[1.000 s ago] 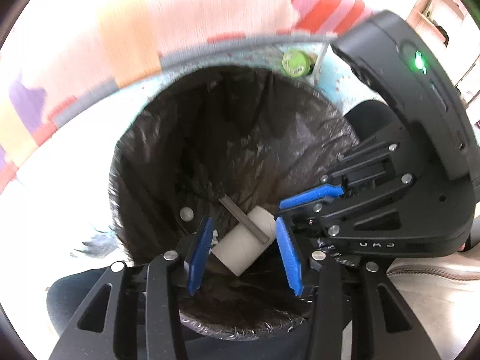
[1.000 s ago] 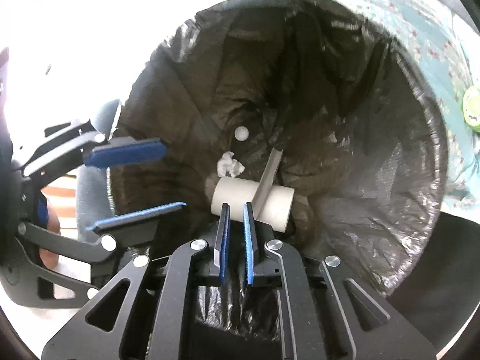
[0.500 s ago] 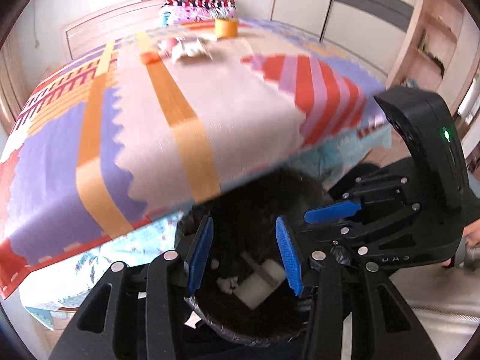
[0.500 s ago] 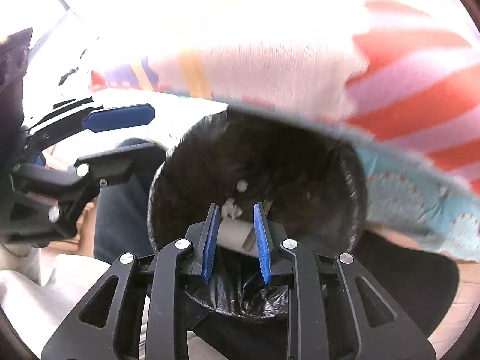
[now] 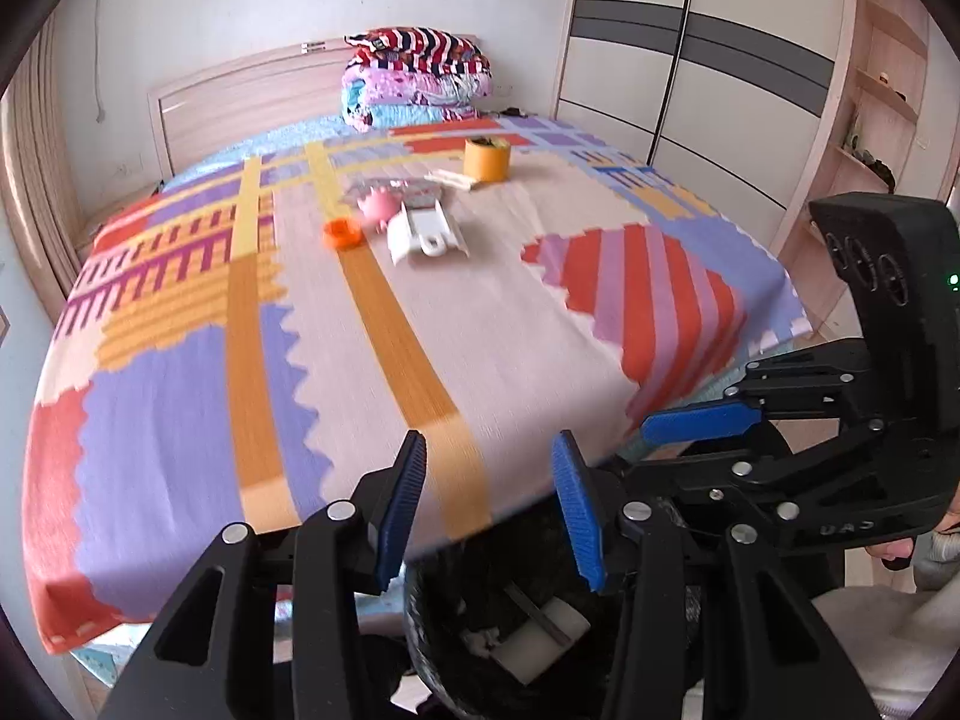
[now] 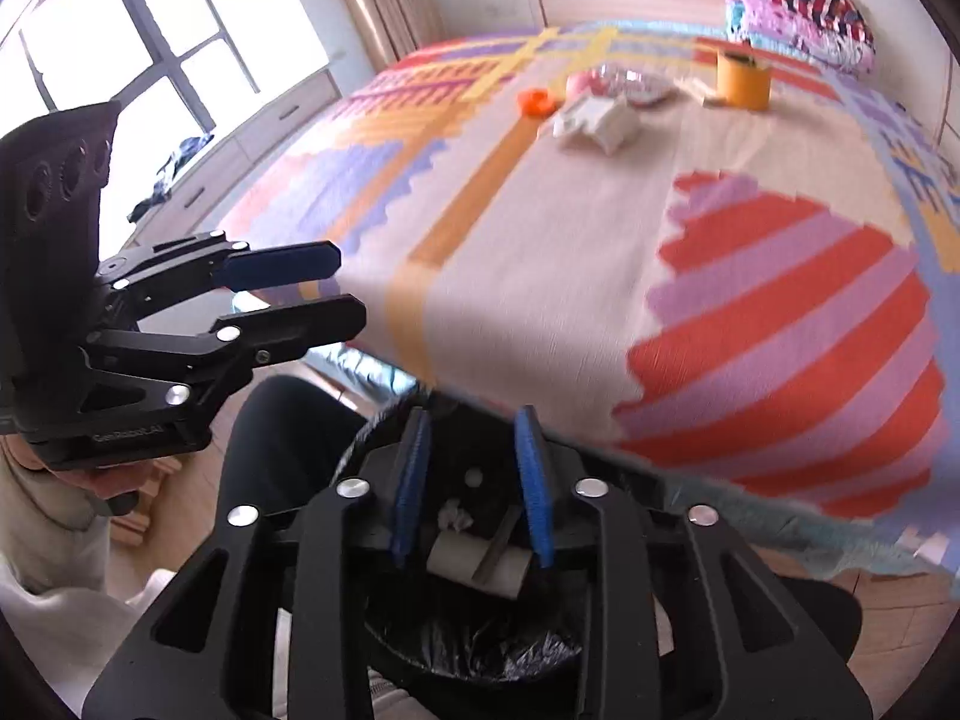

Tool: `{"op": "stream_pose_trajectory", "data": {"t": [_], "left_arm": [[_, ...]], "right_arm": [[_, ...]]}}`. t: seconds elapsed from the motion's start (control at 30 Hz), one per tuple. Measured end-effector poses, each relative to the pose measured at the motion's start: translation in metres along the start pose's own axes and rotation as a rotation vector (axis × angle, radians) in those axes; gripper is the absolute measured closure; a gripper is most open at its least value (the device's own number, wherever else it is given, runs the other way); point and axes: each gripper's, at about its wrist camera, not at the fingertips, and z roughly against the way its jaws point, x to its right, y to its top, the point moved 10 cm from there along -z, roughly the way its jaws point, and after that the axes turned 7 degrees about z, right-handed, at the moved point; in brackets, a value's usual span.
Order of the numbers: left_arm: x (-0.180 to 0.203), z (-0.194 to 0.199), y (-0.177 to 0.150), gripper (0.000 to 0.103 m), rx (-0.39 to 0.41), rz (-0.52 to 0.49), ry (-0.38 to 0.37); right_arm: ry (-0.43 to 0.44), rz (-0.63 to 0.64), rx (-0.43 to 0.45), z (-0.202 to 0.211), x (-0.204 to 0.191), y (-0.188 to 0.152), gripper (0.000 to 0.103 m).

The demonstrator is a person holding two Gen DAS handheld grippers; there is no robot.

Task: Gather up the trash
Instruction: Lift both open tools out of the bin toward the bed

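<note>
Both grippers tilt down over the black-lined trash bin (image 5: 444,648) at the near edge of the bed (image 5: 372,324). Left gripper (image 5: 489,504) apart, empty. Right gripper (image 6: 471,483) opening, nothing between. "GenRobot.AI" reads on the left gripper. Cardboard tube (image 6: 456,555) lies inside the bin; yellow tape roll (image 5: 487,159) far on the woven patterned bedspread.

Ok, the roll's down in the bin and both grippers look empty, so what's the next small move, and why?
Probably carry the right gripper forward over the bed toward the white crumpled piece beside the orange ring. Its jaws are opening with nothing between them, the cardboard roll already lies in the black-lined bin, and that cluster is the loose litter visible. The left gripper is empty too.
</note>
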Motion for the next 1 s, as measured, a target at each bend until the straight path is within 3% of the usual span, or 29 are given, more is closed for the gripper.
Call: {"op": "stream_pose_trajectory", "data": {"t": [0.5,0.6,0.73,1.0], "left_arm": [[-0.043,-0.012,0.069,0.061,0.064,-0.002,0.056],[-0.054,-0.021,0.081,0.061,0.061,0.005,0.061],[-0.065,-0.038,0.094,0.061,0.048,0.013,0.047],[-0.082,-0.074,0.113,0.061,0.016,0.014,0.046]], "right_arm": [[-0.073,0.016,0.085,0.002,0.030,0.078,0.054],[-0.087,0.016,0.087,-0.005,0.035,0.093,0.053],[-0.085,-0.008,0.093,-0.014,0.042,0.107,0.042],[-0.113,-0.037,0.080,-0.040,0.056,0.127,0.037]]}}
